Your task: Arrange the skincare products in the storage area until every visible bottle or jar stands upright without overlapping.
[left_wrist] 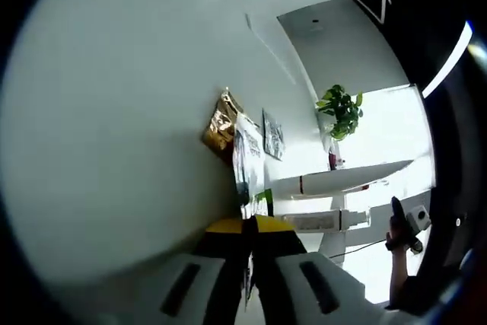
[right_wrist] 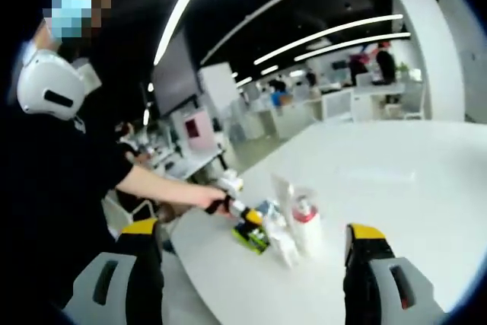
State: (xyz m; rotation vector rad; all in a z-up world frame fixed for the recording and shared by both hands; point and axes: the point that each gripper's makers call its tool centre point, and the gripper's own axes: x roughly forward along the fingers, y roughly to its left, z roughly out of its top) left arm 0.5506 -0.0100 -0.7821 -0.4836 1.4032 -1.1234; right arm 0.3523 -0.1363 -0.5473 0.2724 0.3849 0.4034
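Note:
In the left gripper view my left gripper (left_wrist: 247,227) has its yellow-tipped jaws pressed together on a thin white printed sachet (left_wrist: 246,159) that sticks out ahead of them. A gold packet (left_wrist: 221,122) and a dark printed packet (left_wrist: 272,135) lie just beyond it on the white table (left_wrist: 114,127). In the right gripper view my right gripper (right_wrist: 253,231) is open, jaws wide apart, a little short of a cluster of skincare products: a red-capped bottle (right_wrist: 305,223), small white bottles (right_wrist: 281,246) and a clear holder (right_wrist: 290,186). The left gripper (right_wrist: 249,232) reaches into that cluster from the left.
A person in black (right_wrist: 68,188) stands at the table's left edge, hand (right_wrist: 212,201) on the left gripper. The white table (right_wrist: 396,188) stretches right and back. A potted plant (left_wrist: 342,109) and white desks (left_wrist: 342,179) lie beyond. Office desks and people fill the background.

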